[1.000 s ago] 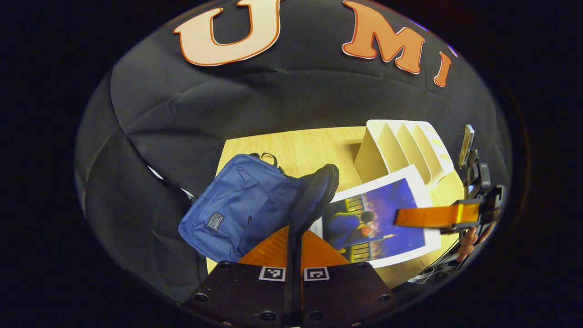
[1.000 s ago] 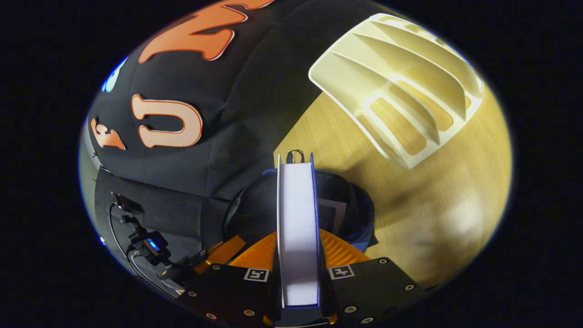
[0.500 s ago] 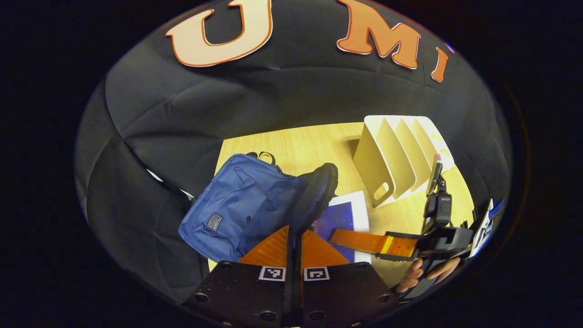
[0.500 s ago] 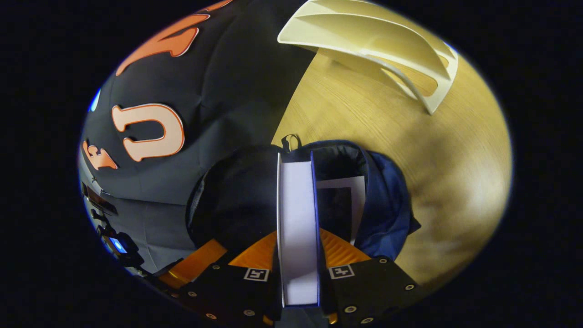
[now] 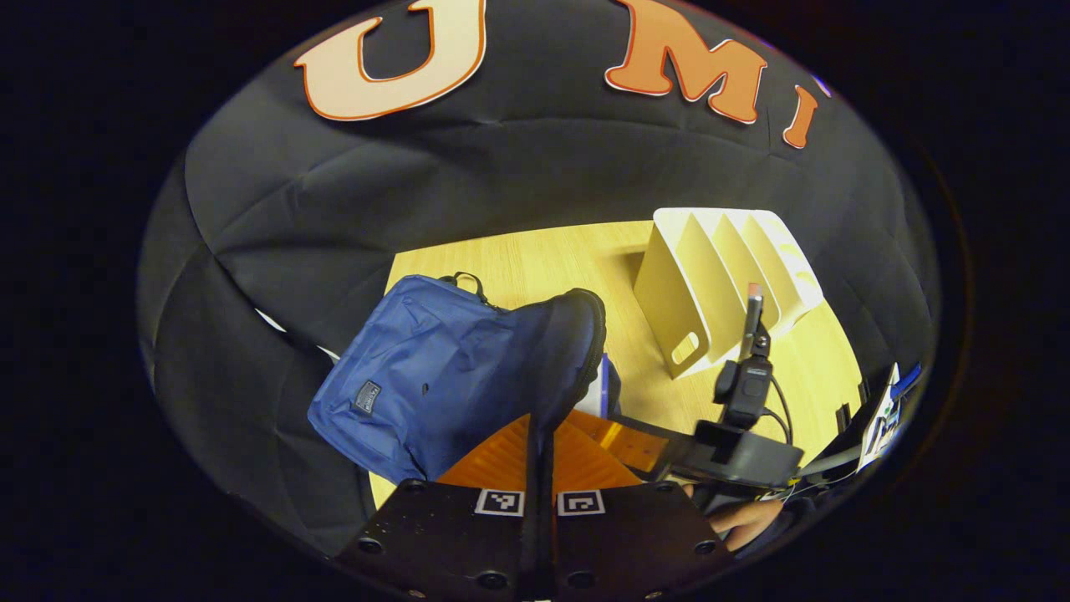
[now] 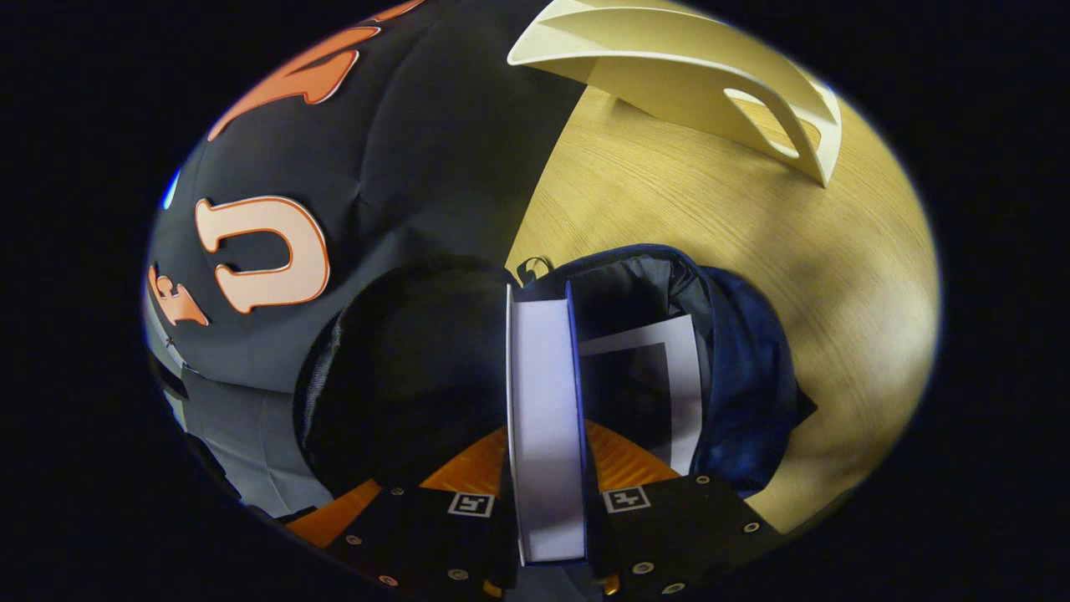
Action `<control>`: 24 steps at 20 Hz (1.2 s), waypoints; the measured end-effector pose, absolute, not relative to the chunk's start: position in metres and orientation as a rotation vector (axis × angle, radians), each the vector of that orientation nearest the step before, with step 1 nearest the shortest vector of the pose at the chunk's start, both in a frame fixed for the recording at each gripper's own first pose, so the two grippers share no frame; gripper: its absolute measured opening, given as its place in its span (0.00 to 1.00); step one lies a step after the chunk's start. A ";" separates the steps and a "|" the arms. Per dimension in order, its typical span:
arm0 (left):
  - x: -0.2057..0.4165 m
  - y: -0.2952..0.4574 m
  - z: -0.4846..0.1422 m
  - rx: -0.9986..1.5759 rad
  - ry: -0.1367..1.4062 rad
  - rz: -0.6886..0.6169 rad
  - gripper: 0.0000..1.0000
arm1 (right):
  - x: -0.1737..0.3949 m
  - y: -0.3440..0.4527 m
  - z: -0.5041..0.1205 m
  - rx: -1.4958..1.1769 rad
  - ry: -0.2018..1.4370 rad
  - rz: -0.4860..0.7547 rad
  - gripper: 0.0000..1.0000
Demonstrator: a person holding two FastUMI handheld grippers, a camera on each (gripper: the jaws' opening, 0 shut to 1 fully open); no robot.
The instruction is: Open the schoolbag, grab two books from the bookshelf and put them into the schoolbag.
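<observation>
Right hand-held gripper [image 6: 547,468] clamped on a book [image 6: 545,418] inside the schoolbag [image 5: 435,376] – left hand-held gripper [image 5: 539,447] pinching its flap [image 5: 564,359]; patch label [image 5: 365,396] seems unreadable

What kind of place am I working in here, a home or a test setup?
Most likely a staged recording booth, not a home: black cloth wall behind a wooden table holding just a schoolbag and an empty bookshelf.

Second book [image 6: 639,380] half-hidden inside schoolbag [image 6: 744,359]
</observation>
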State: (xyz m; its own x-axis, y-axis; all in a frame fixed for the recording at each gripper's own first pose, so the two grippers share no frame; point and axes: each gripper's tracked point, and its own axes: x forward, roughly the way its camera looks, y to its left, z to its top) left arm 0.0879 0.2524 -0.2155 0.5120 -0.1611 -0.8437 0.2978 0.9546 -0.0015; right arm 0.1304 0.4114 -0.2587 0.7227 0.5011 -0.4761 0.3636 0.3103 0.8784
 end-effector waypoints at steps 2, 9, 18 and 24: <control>0.087 0.249 -0.215 0.149 1.003 -0.285 0.00 | 0.139 0.417 -0.262 1.290 0.803 0.098 0.32; 0.088 0.253 -0.214 0.144 1.007 -0.272 0.01 | 0.137 0.436 -0.284 1.348 0.923 0.103 0.37; 0.093 0.262 -0.221 0.076 1.007 -0.230 0.00 | 0.115 0.382 -0.268 1.205 0.949 0.073 0.82; 0.094 0.263 -0.221 0.079 1.001 -0.194 0.00 | 0.099 0.319 -0.222 1.076 0.845 0.103 0.85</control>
